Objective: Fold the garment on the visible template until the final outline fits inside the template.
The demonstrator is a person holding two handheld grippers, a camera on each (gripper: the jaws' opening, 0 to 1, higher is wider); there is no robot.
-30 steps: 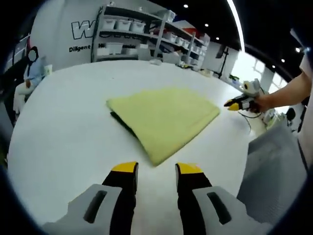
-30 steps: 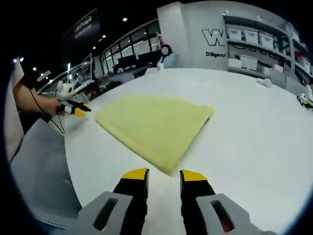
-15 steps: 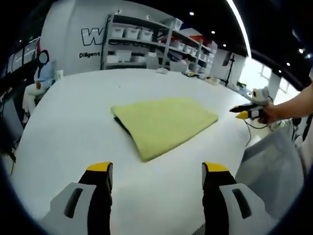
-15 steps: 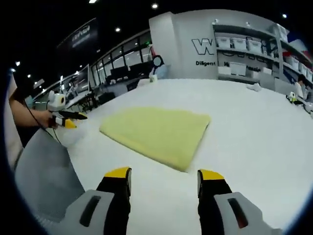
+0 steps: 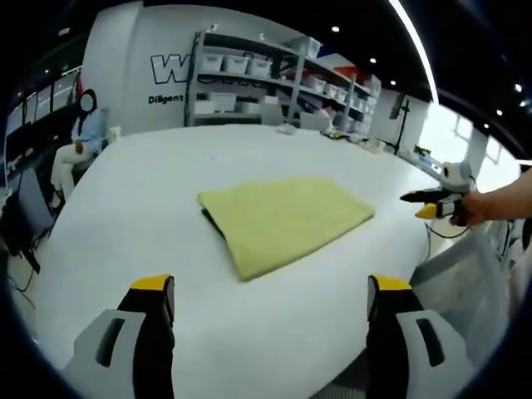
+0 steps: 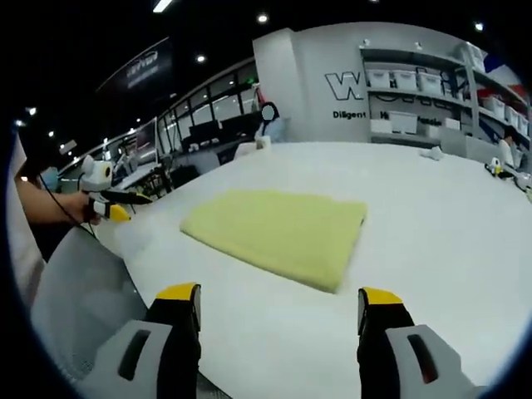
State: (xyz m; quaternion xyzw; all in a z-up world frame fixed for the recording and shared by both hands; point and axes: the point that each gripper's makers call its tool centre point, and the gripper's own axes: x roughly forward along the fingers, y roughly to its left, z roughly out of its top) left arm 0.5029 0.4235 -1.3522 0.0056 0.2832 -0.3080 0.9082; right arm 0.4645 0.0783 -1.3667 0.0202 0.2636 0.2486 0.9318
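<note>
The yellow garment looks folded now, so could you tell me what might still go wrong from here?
1. A dark edge shows under the yellow garment at its left side in the left gripper view; if that is the template, the outline may not sit fully inside it, though I cannot tell.
2. Both the left gripper and right gripper are open and off the cloth, so any loose layer could spring open unheld.

The yellow garment (image 5: pixel 283 220) looks like soft matt cloth, kind of fleecy, no shine at all. The white table (image 5: pixel 125 216) under it is smooth and mostly matt. The left gripper (image 5: pixel 270 320) has what looks like grey plastic with black fingers and yellow tips, a bit glossy.
</note>
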